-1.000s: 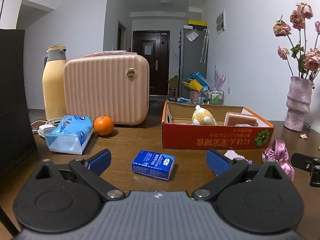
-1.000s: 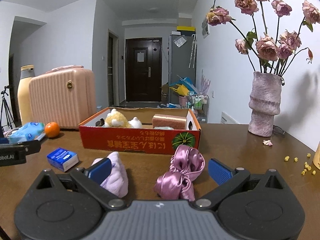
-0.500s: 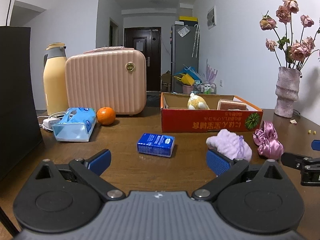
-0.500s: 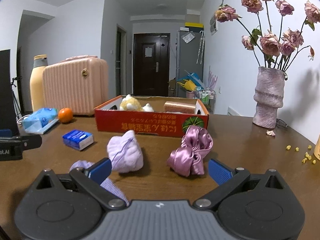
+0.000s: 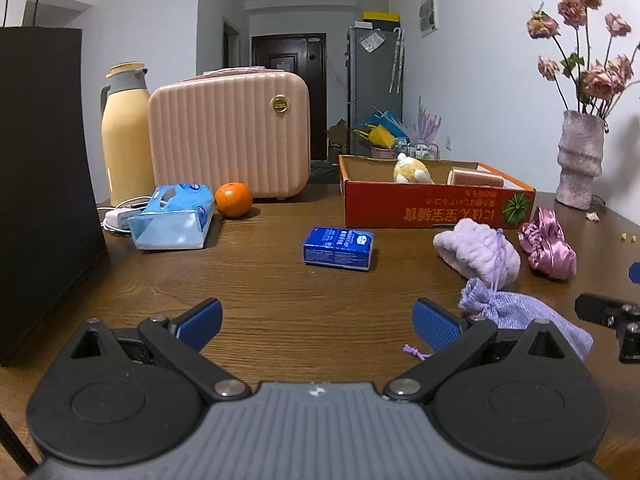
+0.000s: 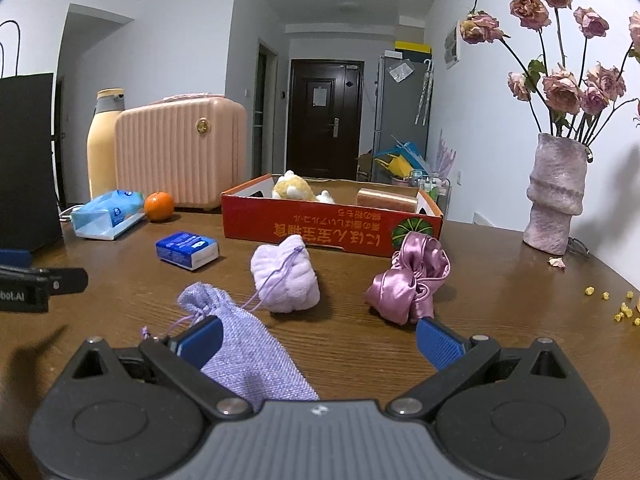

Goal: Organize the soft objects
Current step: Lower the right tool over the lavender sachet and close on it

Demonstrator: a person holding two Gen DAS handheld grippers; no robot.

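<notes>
A red cardboard box (image 5: 436, 208) (image 6: 332, 226) holds a yellow plush toy (image 6: 292, 192) and a brown sponge block (image 6: 386, 200). In front of it on the brown table lie a fluffy lilac pouch (image 6: 286, 278) (image 5: 478, 256), a pink satin scrunchie (image 6: 412, 280) (image 5: 548, 250) and a lavender drawstring bag (image 6: 240, 340) (image 5: 520, 312). My right gripper (image 6: 318, 340) is open, low over the table; the lavender bag lies by its left finger. My left gripper (image 5: 318, 320) is open and empty, to the left of the bag.
A blue tissue pack (image 5: 340, 248) lies mid-table. At the back left stand a pink case (image 5: 230, 132), a yellow flask (image 5: 126, 136), an orange (image 5: 234, 199) and a wipes pack (image 5: 172, 216). A black box (image 5: 40, 184) is far left, a flower vase (image 6: 556, 196) right.
Both grippers have drawn back from the box toward the near table edge. The lavender bag has come into view between them. The objects on the table have not moved.
</notes>
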